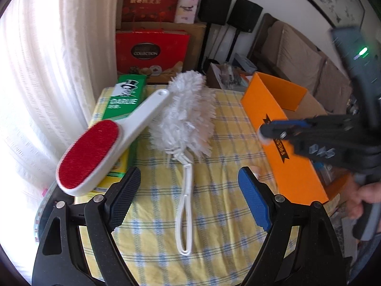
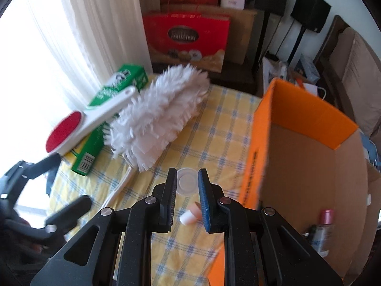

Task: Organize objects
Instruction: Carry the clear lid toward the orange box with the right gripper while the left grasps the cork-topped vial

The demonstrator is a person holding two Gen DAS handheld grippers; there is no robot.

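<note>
The left tool [image 1: 189,195] is hanging spread above the duster [image 1: 183,116] mid-surface; the right tool [image 2: 187,200], narrowly parted and empty, is hovering near the box [image 2: 307,157]; next, probably clamping the duster's handle.

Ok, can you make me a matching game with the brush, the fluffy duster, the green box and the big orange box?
Things:
1. lint brush
2. duster
3. toothpaste box
4. orange box

Descriptions:
A. holds a small bottle with a pink cap
B. lies under the brush
C. has a red pad
D. white, with a loop handle

Pairs: 1-C, 2-D, 3-B, 4-A
</note>
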